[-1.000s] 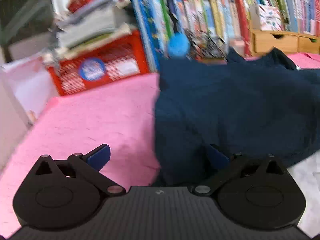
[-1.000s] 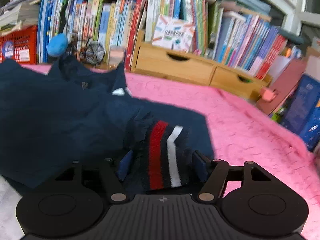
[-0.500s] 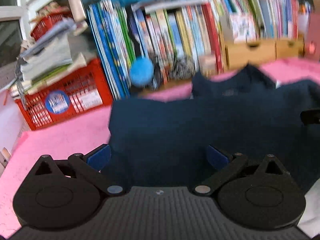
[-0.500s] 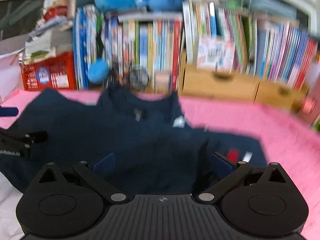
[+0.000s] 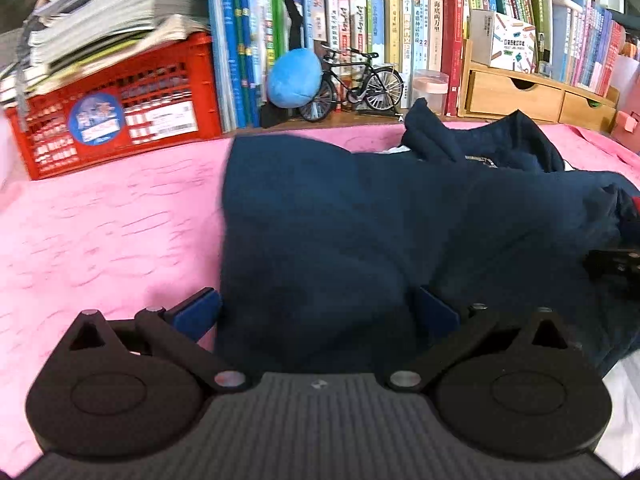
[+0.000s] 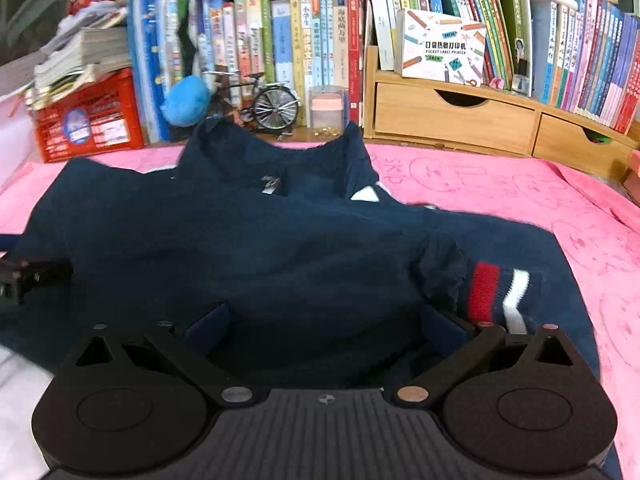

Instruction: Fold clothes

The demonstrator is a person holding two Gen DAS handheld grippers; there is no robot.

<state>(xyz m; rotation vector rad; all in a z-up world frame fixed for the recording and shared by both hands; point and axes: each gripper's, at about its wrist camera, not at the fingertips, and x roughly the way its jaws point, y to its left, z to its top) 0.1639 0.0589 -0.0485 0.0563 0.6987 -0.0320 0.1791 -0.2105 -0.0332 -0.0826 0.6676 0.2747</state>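
Observation:
A navy shirt (image 5: 360, 216) lies on the pink cloth (image 5: 112, 216), its collar toward the bookshelf. In the right wrist view the shirt (image 6: 248, 240) shows a sleeve cuff with red and white stripes (image 6: 496, 292) at the right. My left gripper (image 5: 316, 312) is open, its blue pads wide apart over the shirt's left part. My right gripper (image 6: 324, 326) is open over the shirt's near edge, just left of the cuff. The right gripper's black tip shows at the right edge of the left wrist view (image 5: 616, 264).
A bookshelf with several books (image 6: 320, 40) runs along the back. A red crate (image 5: 116, 116), a blue plush ball (image 5: 294, 78), a model bicycle (image 5: 352, 80) and wooden drawers (image 6: 452, 116) stand behind the shirt. White cloth (image 6: 16, 396) lies at the near left.
The right gripper was shut on the striped cuff a second ago; it has let go and opened, and the cuff now lies to its right. Both grippers swung up, then settled low over the shirt.

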